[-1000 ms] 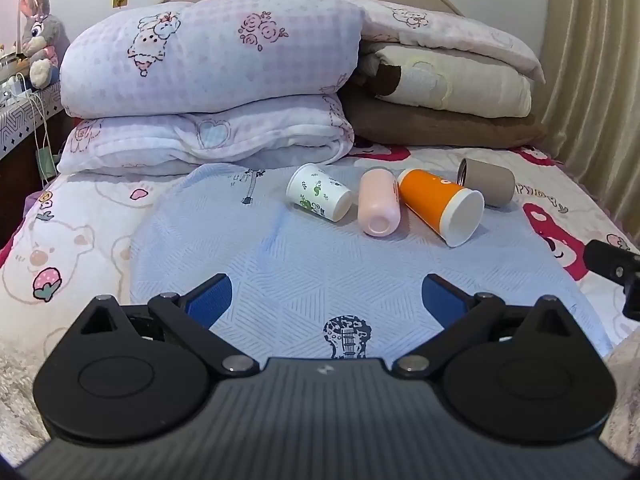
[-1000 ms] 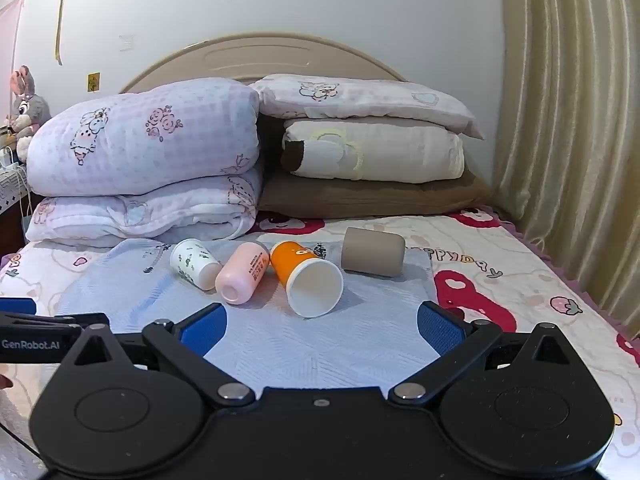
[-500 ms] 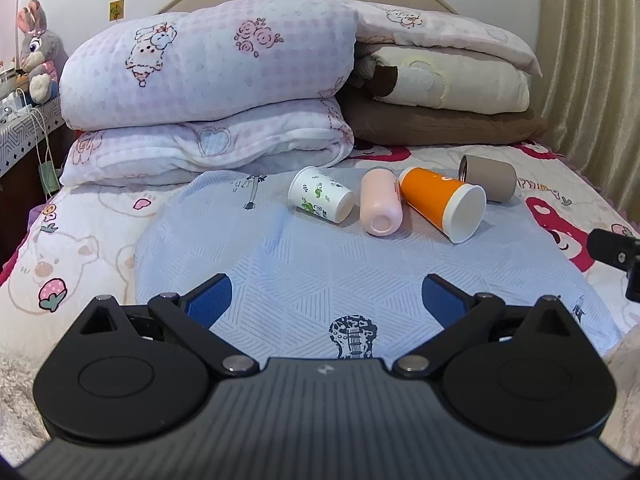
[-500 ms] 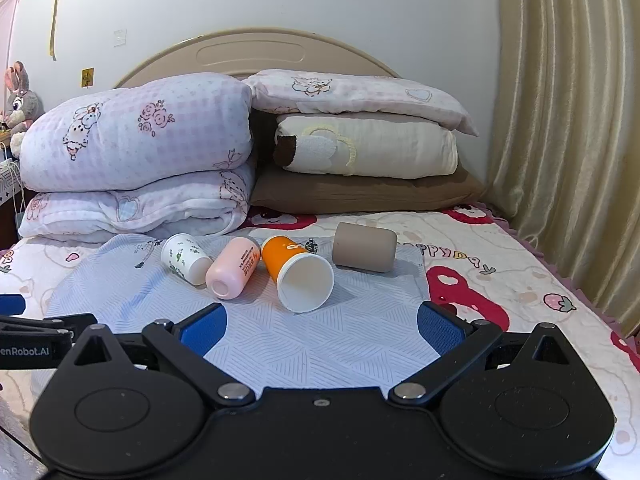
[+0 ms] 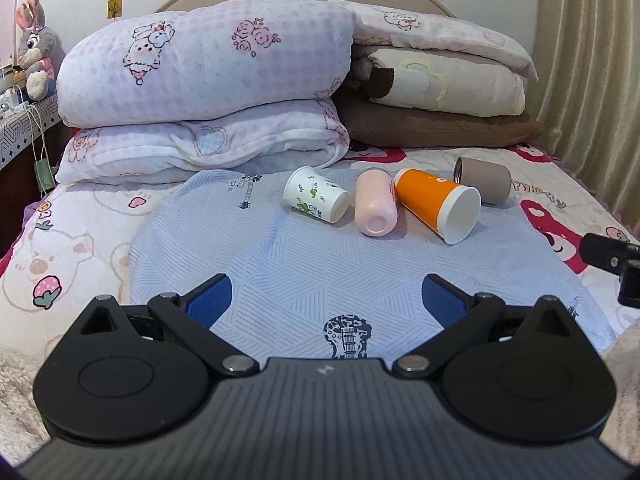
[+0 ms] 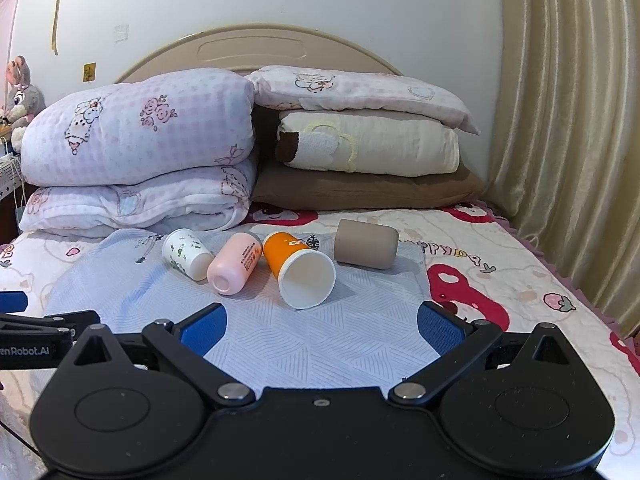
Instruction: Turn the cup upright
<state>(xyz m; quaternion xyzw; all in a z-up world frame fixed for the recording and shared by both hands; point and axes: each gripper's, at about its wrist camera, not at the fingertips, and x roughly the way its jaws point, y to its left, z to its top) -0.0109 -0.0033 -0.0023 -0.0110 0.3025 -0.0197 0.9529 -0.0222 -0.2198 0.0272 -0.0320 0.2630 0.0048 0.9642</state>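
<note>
Several cups lie on their sides in a row on a light blue cloth on the bed: a white cup with green print, a pink cup, an orange cup with a white rim and a taupe cup. My left gripper is open and empty, well short of the cups. My right gripper is open and empty, in front of the orange cup.
Folded quilts and stacked pillows stand behind the cups against the headboard. A curtain hangs at the right. A plush rabbit sits on a side table at the left. The bedsheet surrounds the cloth.
Both cameras' views have shifted slightly, so the cups sit a little lower and closer in the right wrist view. Cups have not moved. Both grippers stay open.
</note>
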